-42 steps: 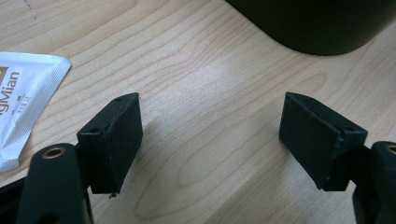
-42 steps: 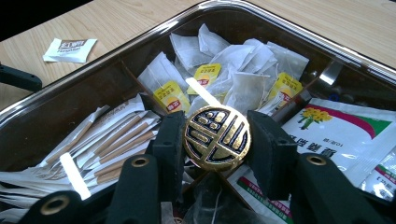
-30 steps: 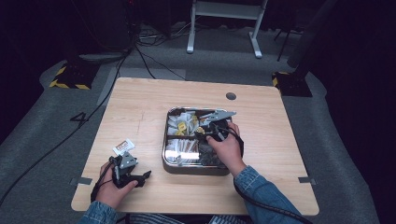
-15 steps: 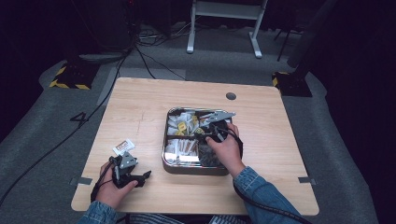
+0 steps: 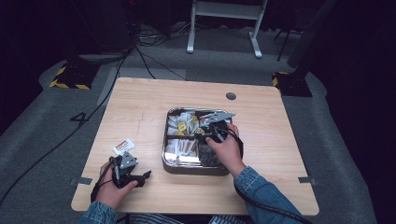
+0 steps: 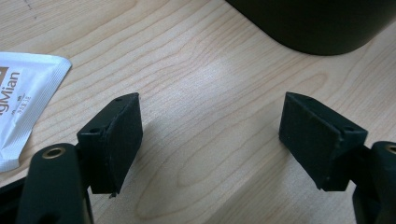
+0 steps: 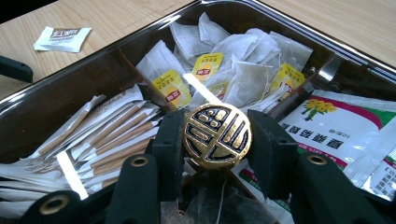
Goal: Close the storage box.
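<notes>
the left hand-held gripper [image 5: 125, 171] lies on the pale wooden bench [image 5: 140, 102] well to the near left of the shiny rectangular metal tray [image 5: 164, 150], its black jaws spread wide with only bare wood between them in the left gripper view. a small white printed sachet [image 5: 123, 147] rests flat on the bench just beyond that gripper, also left of the tray and apart from it. over the tray's middle, the right hand-held gripper [image 7: 215, 140] is pinching a round gold-and-black knob with an ornate pattern [image 7: 217, 135], one jaw pressed to each side of it. inside the tray, long paper-wrapped sticks [image 7: 100, 135] fill the near-left compartment, white tea bags with yellow tags [image 7: 219, 60] are heaped in the far compartment, and white packets printed with yellow flowers [image 7: 336, 128] lie in the right one. beyond the tray, near the bench's far edge, sits a dark round hole [image 5: 230, 96].
</notes>
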`<state>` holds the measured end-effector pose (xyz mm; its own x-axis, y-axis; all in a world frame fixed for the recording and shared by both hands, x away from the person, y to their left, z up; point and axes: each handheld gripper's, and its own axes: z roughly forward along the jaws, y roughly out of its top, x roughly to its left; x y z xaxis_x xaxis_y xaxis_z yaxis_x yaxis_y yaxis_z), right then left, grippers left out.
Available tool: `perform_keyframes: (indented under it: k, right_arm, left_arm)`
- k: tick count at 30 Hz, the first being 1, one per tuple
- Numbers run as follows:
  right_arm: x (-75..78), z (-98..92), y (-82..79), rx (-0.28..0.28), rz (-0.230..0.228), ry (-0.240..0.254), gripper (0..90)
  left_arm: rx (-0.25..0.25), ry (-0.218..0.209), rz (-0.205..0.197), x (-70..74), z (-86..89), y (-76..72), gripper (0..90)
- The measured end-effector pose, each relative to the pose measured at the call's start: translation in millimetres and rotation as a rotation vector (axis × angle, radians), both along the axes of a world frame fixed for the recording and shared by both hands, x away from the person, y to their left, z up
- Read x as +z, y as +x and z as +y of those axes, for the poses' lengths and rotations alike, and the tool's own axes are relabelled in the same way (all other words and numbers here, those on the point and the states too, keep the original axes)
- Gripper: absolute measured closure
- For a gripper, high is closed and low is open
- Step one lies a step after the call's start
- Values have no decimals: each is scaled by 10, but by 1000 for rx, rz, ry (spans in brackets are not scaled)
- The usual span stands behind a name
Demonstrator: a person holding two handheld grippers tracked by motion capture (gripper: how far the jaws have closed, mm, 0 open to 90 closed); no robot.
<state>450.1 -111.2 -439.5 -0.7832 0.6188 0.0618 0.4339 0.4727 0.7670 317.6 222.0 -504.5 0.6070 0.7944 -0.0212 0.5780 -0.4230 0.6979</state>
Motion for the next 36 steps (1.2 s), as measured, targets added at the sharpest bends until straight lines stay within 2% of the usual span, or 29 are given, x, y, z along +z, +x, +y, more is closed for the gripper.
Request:
perform_keyframes:
  k: [3, 6, 10, 18, 23, 27, 36]
  right_arm:
    - [9, -3, 2, 7, -6, -2, 573]
    - [36, -28, 14, -11, -22, 16, 431]
    - [130, -69, 17, -14, -29, 35, 353]
    - [338, -225, -43, -6, -64, 29, 321]
    - [430, -407, -100, -12, -67, 22, 319]
    - [489, -623, -140, -34, -66, 27, 312]
    - [532, -1116, -267, -86, -54, 30, 295]
  left_arm:
    - [0, 0, 0, 0, 0, 0, 221]
    - [0, 0, 0, 0, 0, 0, 221]
    - [0, 0, 0, 0, 0, 0, 221]
    - [2, -1, -1, -2, 11, -28, 221]
    - [3, -2, -3, -4, 29, -50, 221]
    - [3, -3, 2, -2, 38, -59, 220]
    - [-6, -6, -1, -3, 62, -63, 220]
